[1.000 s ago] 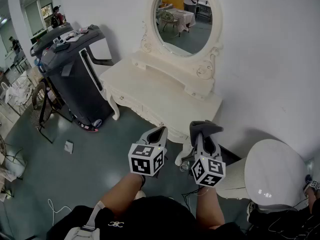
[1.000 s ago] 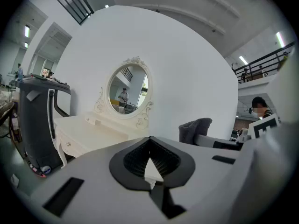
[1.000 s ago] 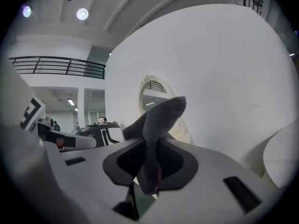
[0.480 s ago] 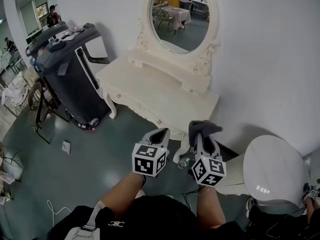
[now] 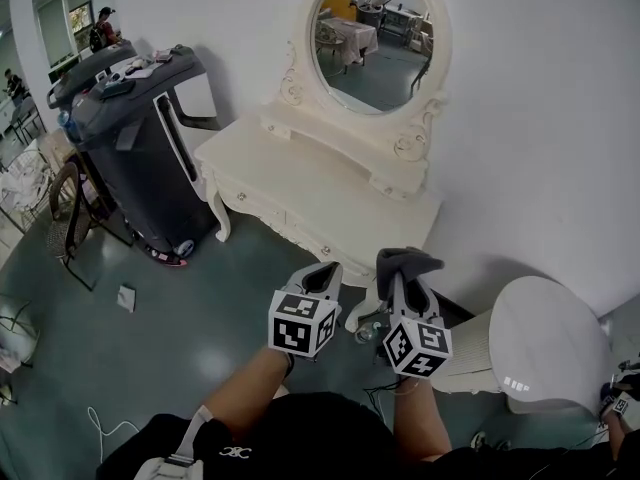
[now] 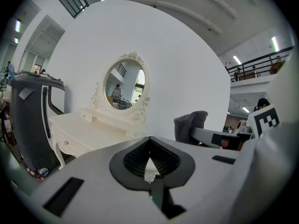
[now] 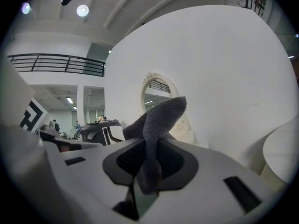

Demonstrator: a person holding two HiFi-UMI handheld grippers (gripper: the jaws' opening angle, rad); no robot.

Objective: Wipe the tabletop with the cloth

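A cream-white dressing table [image 5: 310, 183] with an oval mirror [image 5: 370, 33] stands against the wall; its top is bare. Both grippers hang over the floor in front of it, short of its front edge. My right gripper [image 5: 402, 273] is shut on a grey cloth [image 5: 405, 260], which sticks up out of the jaws in the right gripper view as a folded wad [image 7: 159, 120]. My left gripper [image 5: 320, 276] holds nothing and its jaws stand together [image 6: 149, 141]. The left gripper view also shows the table [image 6: 88, 125] ahead and the cloth [image 6: 190, 122] off to the right.
A black treadmill-like machine [image 5: 140, 138] stands left of the table. A white round seat [image 5: 545, 343] is close at the right, by the wall. A scrap of paper [image 5: 125, 298] and cables lie on the green floor. Chairs and clutter [image 5: 40, 198] crowd the far left.
Both grippers have stayed almost where they were, side by side before the table. The head view has shifted slightly. The cloth remains in the right jaws.
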